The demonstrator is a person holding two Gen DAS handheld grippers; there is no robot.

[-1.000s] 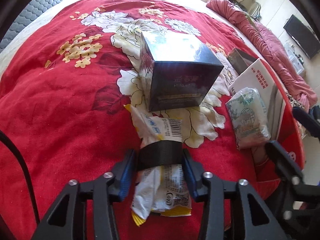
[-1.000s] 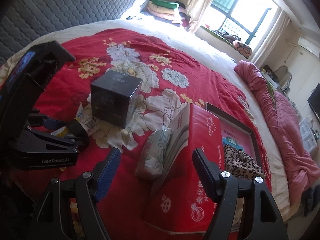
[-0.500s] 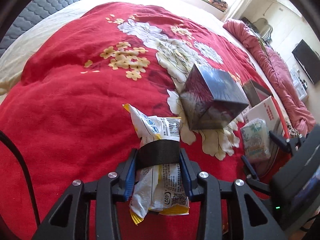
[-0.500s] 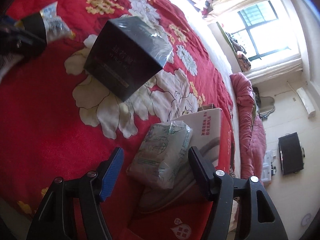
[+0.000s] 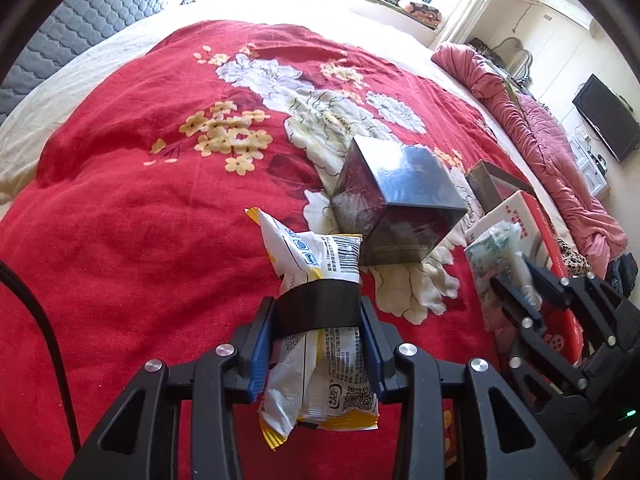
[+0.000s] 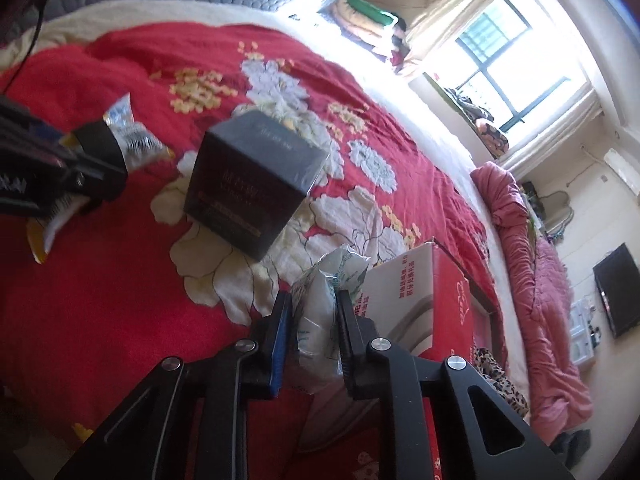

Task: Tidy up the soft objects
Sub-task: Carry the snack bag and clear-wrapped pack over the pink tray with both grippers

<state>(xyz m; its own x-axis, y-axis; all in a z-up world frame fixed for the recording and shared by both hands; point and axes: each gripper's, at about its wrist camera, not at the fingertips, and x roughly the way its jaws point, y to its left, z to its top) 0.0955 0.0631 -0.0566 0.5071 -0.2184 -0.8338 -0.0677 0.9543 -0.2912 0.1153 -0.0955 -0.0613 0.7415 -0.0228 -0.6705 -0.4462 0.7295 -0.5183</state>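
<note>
red bedspread (image 5: 120, 260) | left gripper (image 5: 318, 344) pinching snack packet (image 5: 316, 320) | right gripper (image 6: 310, 328) clamping tissue pack (image 6: 320, 312)

**Both grippers clamped, side by side**

The left gripper (image 5: 318, 344) has its blue-padded fingers (image 5: 260, 354) pressed in on a snack packet (image 5: 320, 264), held low and pointing forward. Just to its right, the right gripper (image 6: 314, 320) has its fingers pinched tightly on a tissue pack (image 6: 320, 304).
</note>
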